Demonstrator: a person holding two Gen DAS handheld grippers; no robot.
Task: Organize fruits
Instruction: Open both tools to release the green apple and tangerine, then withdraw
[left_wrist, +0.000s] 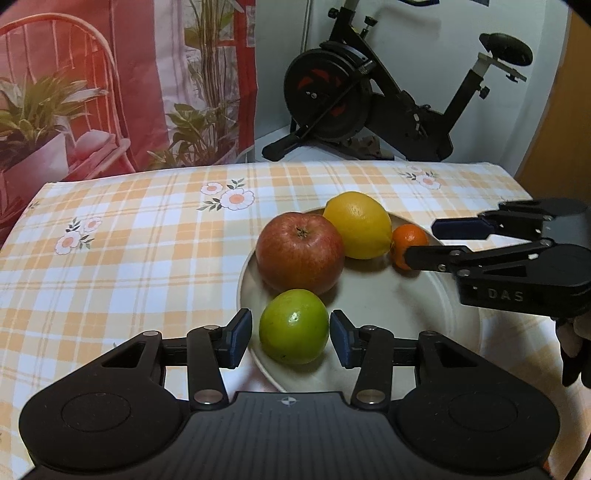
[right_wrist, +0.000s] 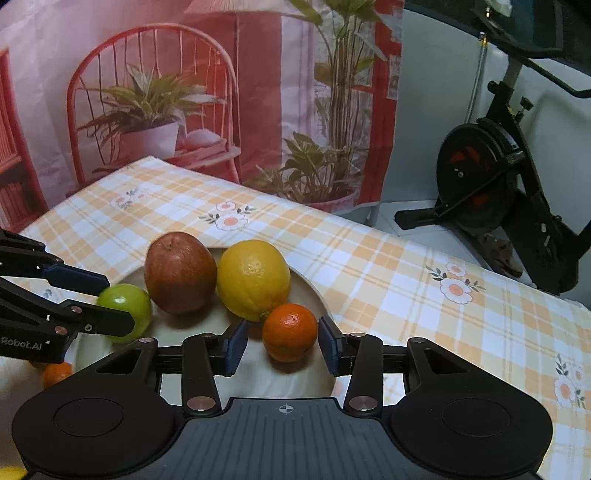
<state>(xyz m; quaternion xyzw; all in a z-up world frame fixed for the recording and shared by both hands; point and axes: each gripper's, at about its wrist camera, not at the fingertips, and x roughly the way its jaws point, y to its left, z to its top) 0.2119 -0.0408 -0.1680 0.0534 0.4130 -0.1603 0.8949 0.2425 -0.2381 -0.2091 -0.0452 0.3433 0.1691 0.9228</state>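
A pale plate (left_wrist: 406, 325) on the checked tablecloth holds a red apple (left_wrist: 300, 252), a lemon (left_wrist: 357, 224), a small orange (left_wrist: 408, 243) and a green fruit (left_wrist: 294, 326). My left gripper (left_wrist: 291, 339) straddles the green fruit as it rests on the plate. A thin gap shows at its left pad, so it is open. My right gripper (right_wrist: 282, 343) straddles the small orange (right_wrist: 290, 331), which sits on the plate (right_wrist: 177, 332). Plate surface shows between the orange and the left pad, so this gripper is open too. The apple (right_wrist: 180, 272) and lemon (right_wrist: 253, 278) lie just behind.
Another small orange (right_wrist: 56, 373) lies on the cloth left of the plate, and a yellow fruit (right_wrist: 11, 473) peeks in at the bottom corner. An exercise bike (left_wrist: 388, 96) stands behind the table. A printed backdrop (right_wrist: 184, 92) hangs at the back left. A gloved hand (left_wrist: 576, 354) holds the right gripper.
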